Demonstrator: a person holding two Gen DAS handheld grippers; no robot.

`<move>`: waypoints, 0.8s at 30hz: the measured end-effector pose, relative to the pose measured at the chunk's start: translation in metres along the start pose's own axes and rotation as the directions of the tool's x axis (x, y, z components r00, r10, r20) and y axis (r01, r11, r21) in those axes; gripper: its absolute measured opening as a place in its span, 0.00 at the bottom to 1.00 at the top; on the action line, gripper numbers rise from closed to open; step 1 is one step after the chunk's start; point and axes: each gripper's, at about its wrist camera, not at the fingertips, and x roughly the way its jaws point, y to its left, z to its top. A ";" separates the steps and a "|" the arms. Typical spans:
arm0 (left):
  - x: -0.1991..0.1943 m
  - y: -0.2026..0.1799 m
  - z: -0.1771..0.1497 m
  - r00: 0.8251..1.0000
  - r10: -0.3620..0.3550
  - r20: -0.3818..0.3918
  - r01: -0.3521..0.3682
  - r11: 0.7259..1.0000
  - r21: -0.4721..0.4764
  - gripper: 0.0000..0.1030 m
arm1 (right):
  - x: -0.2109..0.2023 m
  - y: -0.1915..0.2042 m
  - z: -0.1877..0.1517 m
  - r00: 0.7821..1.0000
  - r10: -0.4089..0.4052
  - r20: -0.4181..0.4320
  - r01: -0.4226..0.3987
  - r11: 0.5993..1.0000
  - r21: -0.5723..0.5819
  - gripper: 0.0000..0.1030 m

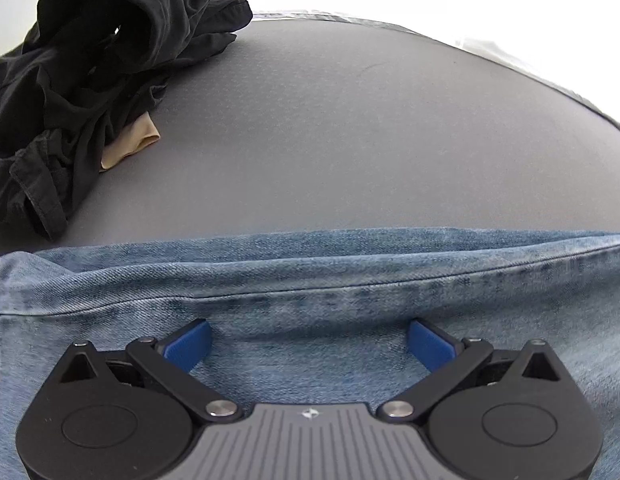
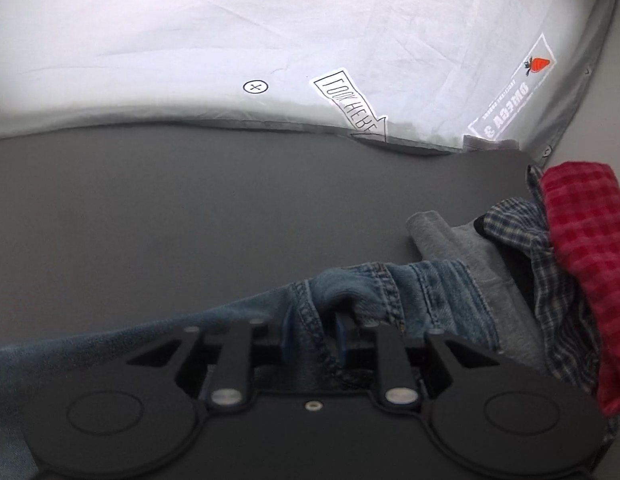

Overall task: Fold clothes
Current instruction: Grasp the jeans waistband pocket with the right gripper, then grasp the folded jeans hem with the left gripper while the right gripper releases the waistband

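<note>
Left wrist view: our left gripper (image 1: 308,344) hangs spread wide over the jeans (image 1: 310,280) lying across the grey mat (image 1: 350,140); our right gripper (image 2: 316,330) pinches a bunched denim fold beside a red checked cloth (image 2: 582,248)

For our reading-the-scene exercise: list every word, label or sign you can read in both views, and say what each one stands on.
"LOOK HERE", upside down, in an arrow banner on the white sheet.
"OMEGA 3", upside down, on a label with a red strawberry on the same sheet; its smaller line is too blurred to read.
A circled cross mark on the sheet.
Nothing readable on the jeans.
</note>
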 end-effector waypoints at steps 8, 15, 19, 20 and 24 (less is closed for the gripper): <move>-0.039 0.046 -0.034 0.993 0.073 0.093 -0.070 0.997 -0.038 1.00 | -0.128 0.041 -0.056 0.989 0.020 0.144 0.003 0.988 -0.157 0.86; -0.057 0.125 -0.086 0.989 0.139 0.057 -0.126 0.974 -0.191 1.00 | -0.211 0.114 -0.162 0.988 0.145 0.057 -0.122 0.948 -0.293 0.92; -0.063 0.156 -0.111 0.984 0.174 0.043 -0.163 0.967 -0.194 1.00 | -0.223 0.145 -0.193 0.997 -0.018 0.072 0.044 0.927 -0.372 0.91; -0.067 0.161 -0.116 0.985 0.166 0.047 -0.154 0.968 -0.199 1.00 | -0.231 0.149 -0.192 0.996 -0.028 0.085 0.058 0.927 -0.370 0.91; -0.076 0.187 -0.137 0.994 0.109 0.027 -0.098 0.960 -0.263 1.00 | -0.264 0.170 -0.193 0.992 0.053 0.117 -0.006 0.929 -0.369 0.92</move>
